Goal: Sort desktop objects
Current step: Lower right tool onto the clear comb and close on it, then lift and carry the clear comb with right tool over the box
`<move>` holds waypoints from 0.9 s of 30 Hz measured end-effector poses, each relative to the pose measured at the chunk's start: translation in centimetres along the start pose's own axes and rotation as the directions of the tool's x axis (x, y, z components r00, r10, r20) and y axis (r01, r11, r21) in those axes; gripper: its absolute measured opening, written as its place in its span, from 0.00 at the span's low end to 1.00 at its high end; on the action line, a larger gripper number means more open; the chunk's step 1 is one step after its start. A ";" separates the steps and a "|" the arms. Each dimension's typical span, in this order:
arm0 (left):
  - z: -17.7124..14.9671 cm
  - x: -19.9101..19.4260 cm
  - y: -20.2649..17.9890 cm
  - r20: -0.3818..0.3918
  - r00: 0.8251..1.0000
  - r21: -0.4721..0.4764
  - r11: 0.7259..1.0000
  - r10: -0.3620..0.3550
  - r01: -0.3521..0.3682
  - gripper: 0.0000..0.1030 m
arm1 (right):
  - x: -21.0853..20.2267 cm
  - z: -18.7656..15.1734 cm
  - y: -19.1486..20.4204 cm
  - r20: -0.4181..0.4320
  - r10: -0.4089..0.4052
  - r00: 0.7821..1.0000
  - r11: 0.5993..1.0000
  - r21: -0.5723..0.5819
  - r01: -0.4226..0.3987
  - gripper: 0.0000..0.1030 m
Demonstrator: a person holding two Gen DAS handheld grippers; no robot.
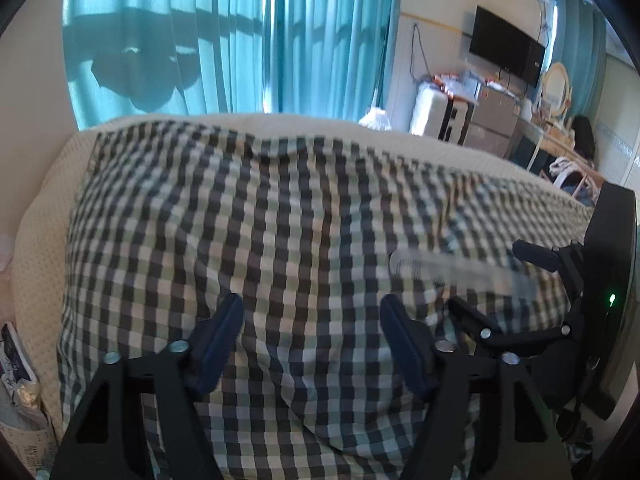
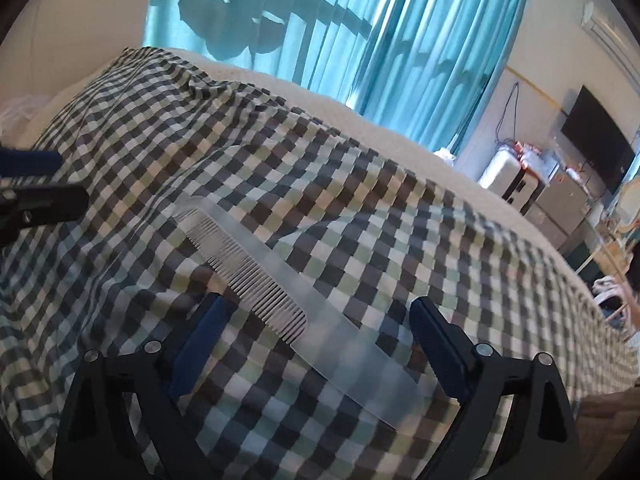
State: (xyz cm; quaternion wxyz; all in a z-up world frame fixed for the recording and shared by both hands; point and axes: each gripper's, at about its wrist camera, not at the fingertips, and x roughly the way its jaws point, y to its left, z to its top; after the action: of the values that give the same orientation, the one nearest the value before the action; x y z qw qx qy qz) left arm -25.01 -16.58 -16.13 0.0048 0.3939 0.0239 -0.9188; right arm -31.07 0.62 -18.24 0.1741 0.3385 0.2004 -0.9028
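Note:
A clear plastic comb (image 2: 280, 288) lies on the checked cloth (image 2: 360, 200), its handle end running between the open fingers of my right gripper (image 2: 316, 312). The fingers stand apart on either side of the comb and do not touch it. In the left wrist view the comb (image 1: 460, 272) lies to the right, with the right gripper (image 1: 496, 280) around its far end. My left gripper (image 1: 312, 312) is open and empty over bare checked cloth (image 1: 280, 220), left of the comb. Its fingers (image 2: 32, 196) show at the left edge of the right wrist view.
The checked cloth covers a cream waffle blanket (image 1: 40, 240) on a bed. Teal curtains (image 1: 240, 40) hang behind. A TV (image 1: 506, 50), drawers and a cluttered desk (image 1: 492, 120) stand at the far right. Papers (image 1: 20, 380) lie at the left edge.

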 end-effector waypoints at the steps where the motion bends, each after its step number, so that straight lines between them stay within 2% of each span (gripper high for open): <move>1: -0.1 0.5 -0.1 -0.015 1.000 0.001 1.000 0.002 -0.002 0.57 | 0.1 0.0 -0.2 0.006 0.008 1.000 1.000 0.011 -0.008 0.85; 2: -0.2 0.8 0.0 -0.024 1.000 0.001 1.000 0.001 -0.001 0.56 | 0.2 0.0 -0.2 0.009 0.015 1.000 1.000 0.014 -0.015 0.82; 5: -0.3 1.2 -0.2 -0.038 0.999 0.002 1.000 0.001 -0.001 0.54 | 0.0 0.1 0.1 0.012 0.019 1.000 1.000 -0.004 -0.019 0.51; 6: -0.4 1.3 -0.3 -0.040 0.999 0.004 1.000 -0.002 0.002 0.54 | -0.1 0.2 0.2 0.016 0.026 1.000 1.000 -0.014 -0.026 0.45; 7: -0.5 1.2 -0.5 -0.041 0.999 0.007 1.000 -0.004 0.005 0.54 | -0.3 0.2 0.3 0.022 0.026 0.999 0.999 -0.021 -0.025 0.26; 8: -0.4 1.3 -0.6 -0.041 0.999 0.009 1.000 -0.005 0.005 0.54 | -0.4 0.1 0.2 0.026 0.016 1.000 1.000 -0.023 -0.015 0.12; 9: -0.4 1.1 -0.7 -0.040 0.999 0.012 1.000 -0.007 0.007 0.54 | -0.7 0.0 0.1 0.030 0.011 0.999 1.000 -0.021 -0.011 0.06; 10: -0.5 0.8 -0.8 -0.036 0.999 0.012 1.000 -0.009 0.009 0.54 | -0.8 -0.1 -0.2 0.027 0.040 0.999 0.999 -0.004 -0.040 0.03; 12: -0.3 0.5 -1.1 -0.029 0.999 0.008 1.000 -0.017 0.017 0.54 | -1.2 -0.5 -0.9 0.020 0.082 0.996 0.996 0.038 -0.083 0.03; 15: 0.2 -0.3 -1.4 -0.002 1.000 0.007 0.999 -0.031 0.031 0.53 | -2.5 -1.1 -1.3 0.028 0.080 0.996 0.995 0.064 -0.081 0.03; 16: 0.2 -0.9 -1.6 0.010 0.999 0.010 0.999 -0.043 0.043 0.49 | -2.8 -1.1 -1.5 0.034 0.079 0.996 0.994 0.071 -0.082 0.03; 27: 0.7 -7.6 -3.9 0.125 0.990 0.064 0.996 -0.071 0.063 0.48 | -11.7 -2.6 -1.9 0.154 0.079 0.985 0.983 0.152 -0.102 0.03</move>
State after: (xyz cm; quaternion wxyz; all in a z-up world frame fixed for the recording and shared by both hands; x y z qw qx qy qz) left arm -20.42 -12.81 -9.96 -0.0363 0.3337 0.0095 -0.9419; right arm -22.22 5.62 -11.58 0.2018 0.2924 0.0985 -0.9296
